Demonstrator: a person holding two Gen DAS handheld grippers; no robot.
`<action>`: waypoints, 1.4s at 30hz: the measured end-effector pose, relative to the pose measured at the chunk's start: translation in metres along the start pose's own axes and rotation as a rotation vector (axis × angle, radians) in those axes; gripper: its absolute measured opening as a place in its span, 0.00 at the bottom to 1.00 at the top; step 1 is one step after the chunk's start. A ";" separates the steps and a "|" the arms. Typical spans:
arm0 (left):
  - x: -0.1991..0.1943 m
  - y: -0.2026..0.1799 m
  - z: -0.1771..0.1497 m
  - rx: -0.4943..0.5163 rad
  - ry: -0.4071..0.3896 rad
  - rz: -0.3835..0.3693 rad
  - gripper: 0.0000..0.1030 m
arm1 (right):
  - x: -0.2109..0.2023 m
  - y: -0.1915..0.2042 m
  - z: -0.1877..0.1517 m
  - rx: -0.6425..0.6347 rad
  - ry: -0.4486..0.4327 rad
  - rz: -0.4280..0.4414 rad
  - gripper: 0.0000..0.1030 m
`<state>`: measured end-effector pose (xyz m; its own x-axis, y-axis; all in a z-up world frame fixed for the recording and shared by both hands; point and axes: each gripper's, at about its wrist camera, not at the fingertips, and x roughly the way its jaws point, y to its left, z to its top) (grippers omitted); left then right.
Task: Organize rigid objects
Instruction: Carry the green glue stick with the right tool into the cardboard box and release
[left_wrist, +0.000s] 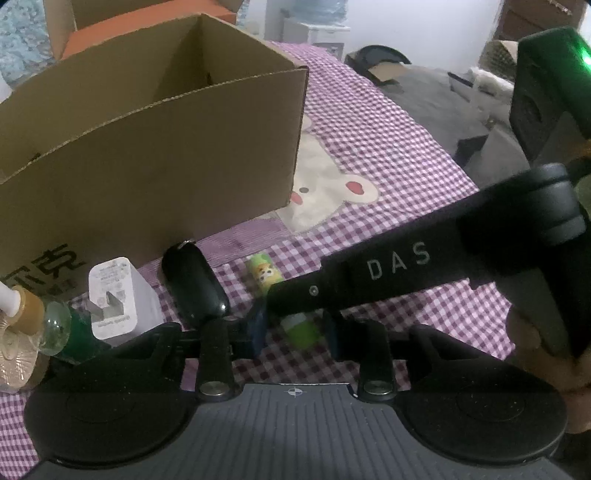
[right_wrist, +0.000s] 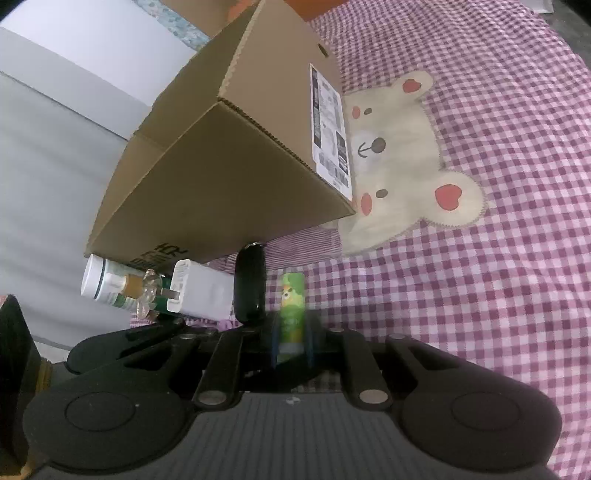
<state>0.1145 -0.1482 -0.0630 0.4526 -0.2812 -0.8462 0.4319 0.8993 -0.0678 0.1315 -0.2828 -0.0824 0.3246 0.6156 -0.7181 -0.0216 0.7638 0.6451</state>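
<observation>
A small green tube with a cartoon print (left_wrist: 264, 275) (right_wrist: 292, 295) lies on the checked bedspread in front of an open cardboard box (left_wrist: 147, 155) (right_wrist: 221, 177). My right gripper (right_wrist: 292, 339) is shut on the tube, one pad on each side. In the left wrist view its black arm marked DAS reaches in from the right and crosses over the tube. My left gripper (left_wrist: 294, 326) straddles the tube's near end. Its blue pads (left_wrist: 258, 326) stand close on either side, with slim gaps showing.
Left of the tube lie a black oval case (left_wrist: 194, 284) (right_wrist: 250, 284), a white plug charger (left_wrist: 114, 295) (right_wrist: 199, 291), a green glass bottle with a gold collar (left_wrist: 55, 325) (right_wrist: 147, 291) and a white bottle (right_wrist: 103, 284). The bear-print bedspread (left_wrist: 369, 166) (right_wrist: 480, 258) spreads to the right.
</observation>
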 end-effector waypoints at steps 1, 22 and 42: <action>0.000 0.000 0.000 0.002 -0.001 0.003 0.27 | 0.001 0.001 -0.002 -0.002 -0.007 0.002 0.15; -0.117 -0.004 0.013 0.036 -0.274 0.040 0.24 | -0.095 0.090 -0.017 -0.171 -0.274 0.070 0.15; -0.111 0.146 0.078 -0.201 -0.111 0.146 0.24 | 0.036 0.182 0.126 -0.262 0.020 0.139 0.15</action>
<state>0.1886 -0.0119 0.0619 0.5867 -0.1685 -0.7921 0.1973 0.9784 -0.0620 0.2584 -0.1464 0.0422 0.2827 0.7193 -0.6346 -0.3087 0.6946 0.6498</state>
